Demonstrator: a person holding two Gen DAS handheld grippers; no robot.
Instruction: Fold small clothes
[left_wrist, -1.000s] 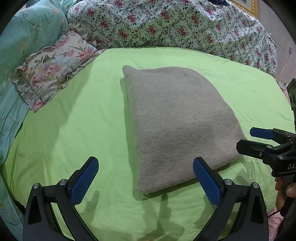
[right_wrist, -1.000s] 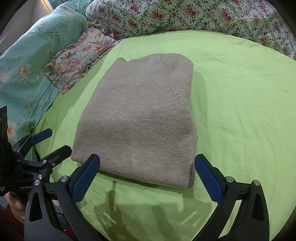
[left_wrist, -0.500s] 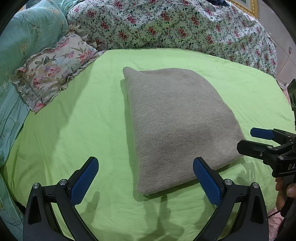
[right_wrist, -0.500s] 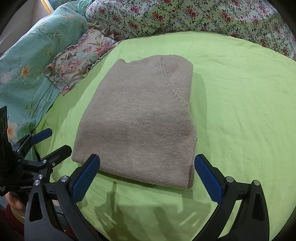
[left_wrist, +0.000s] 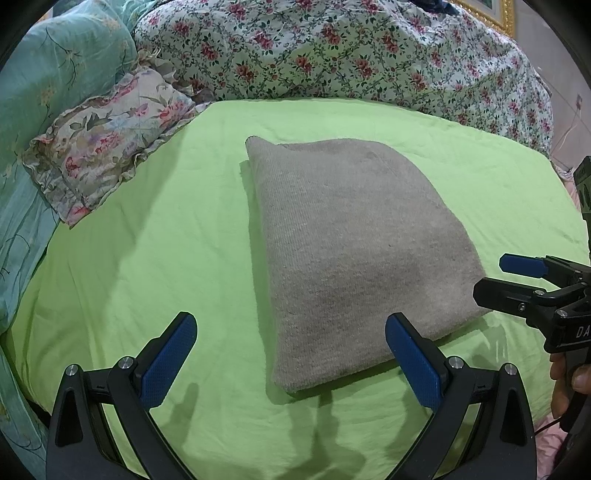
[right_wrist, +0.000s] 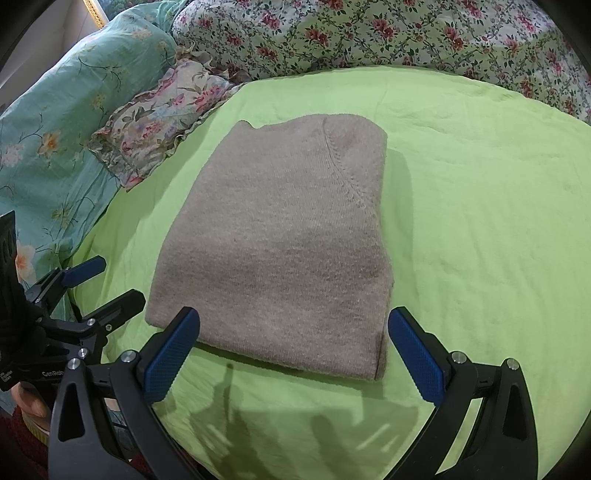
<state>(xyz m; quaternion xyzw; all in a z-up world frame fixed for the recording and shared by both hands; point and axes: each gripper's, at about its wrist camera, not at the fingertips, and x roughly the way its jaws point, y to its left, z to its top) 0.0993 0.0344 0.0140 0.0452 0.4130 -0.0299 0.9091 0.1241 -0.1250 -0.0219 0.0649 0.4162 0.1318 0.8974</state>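
Observation:
A grey-beige knitted garment (left_wrist: 354, 251) (right_wrist: 280, 251) lies folded into a neat rectangle on the lime green sheet (left_wrist: 155, 258) (right_wrist: 480, 221). My left gripper (left_wrist: 291, 360) hovers open just short of the garment's near left corner, nothing between its blue pads. My right gripper (right_wrist: 293, 354) is open too, above the near edge of the fold, and holds nothing. Each gripper shows in the other's view: the right one (left_wrist: 506, 277) at the right edge, the left one (right_wrist: 99, 284) at the lower left.
A frilled floral pillow (left_wrist: 107, 140) (right_wrist: 159, 122) sits at the back left beside a turquoise pillow (right_wrist: 66, 110). A rose-patterned quilt (left_wrist: 351, 51) is bunched along the back. A hand (left_wrist: 569, 380) holds the right gripper's handle at the bed's right edge.
Both grippers have drawn back slightly from the folded garment, which now sits a little higher in both views. The garment itself has not moved and both grippers stay open.

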